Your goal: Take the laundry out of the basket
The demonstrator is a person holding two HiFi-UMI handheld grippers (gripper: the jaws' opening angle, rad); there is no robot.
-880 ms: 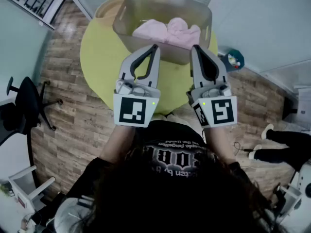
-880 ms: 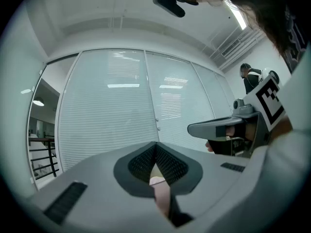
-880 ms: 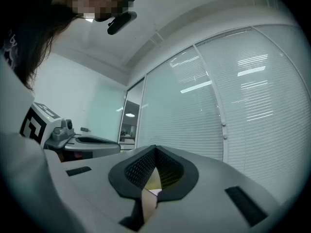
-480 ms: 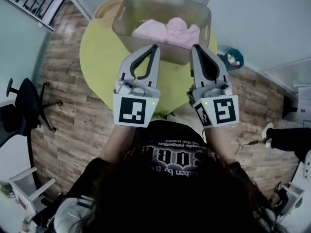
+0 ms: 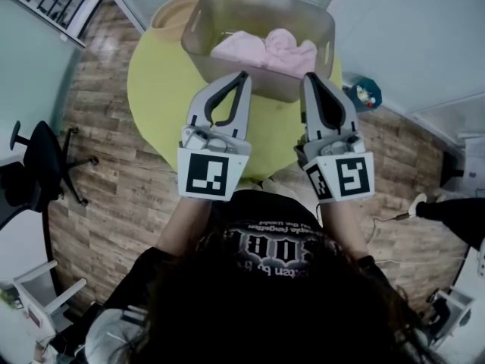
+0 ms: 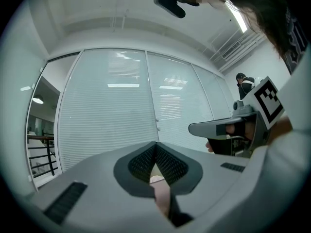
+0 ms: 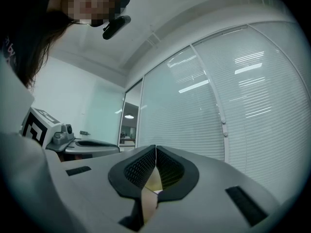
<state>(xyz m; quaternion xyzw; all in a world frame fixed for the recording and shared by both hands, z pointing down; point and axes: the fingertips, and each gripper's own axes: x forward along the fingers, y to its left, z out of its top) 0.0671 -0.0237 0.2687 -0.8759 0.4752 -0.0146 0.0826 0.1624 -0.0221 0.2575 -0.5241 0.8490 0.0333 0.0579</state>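
Observation:
A translucent grey basket (image 5: 198, 51) stands on a round yellow table (image 5: 163, 97), with pink laundry (image 5: 273, 50) bunched inside it. Both grippers are held side by side and level, just short of the basket's near wall. My left gripper (image 5: 244, 75) is shut with nothing between its pads, and so is my right gripper (image 5: 308, 76). The left gripper view shows its own jaws (image 6: 156, 144) closed against a wall of window blinds, with the right gripper (image 6: 192, 128) beside them. In the right gripper view the jaws (image 7: 155, 147) are closed too. Neither gripper view shows the basket.
Wooden floor surrounds the table. A black office chair (image 5: 38, 165) stands at the left. A small teal object (image 5: 365, 93) lies on the floor right of the table, and another person's leg (image 5: 455, 209) shows at the right edge. A glazed wall with blinds (image 6: 121, 110) is ahead.
Both grippers stay shut in almost the same place before the basket, only drifting slightly right. The legs of the person at the right edge have moved mostly out of view.

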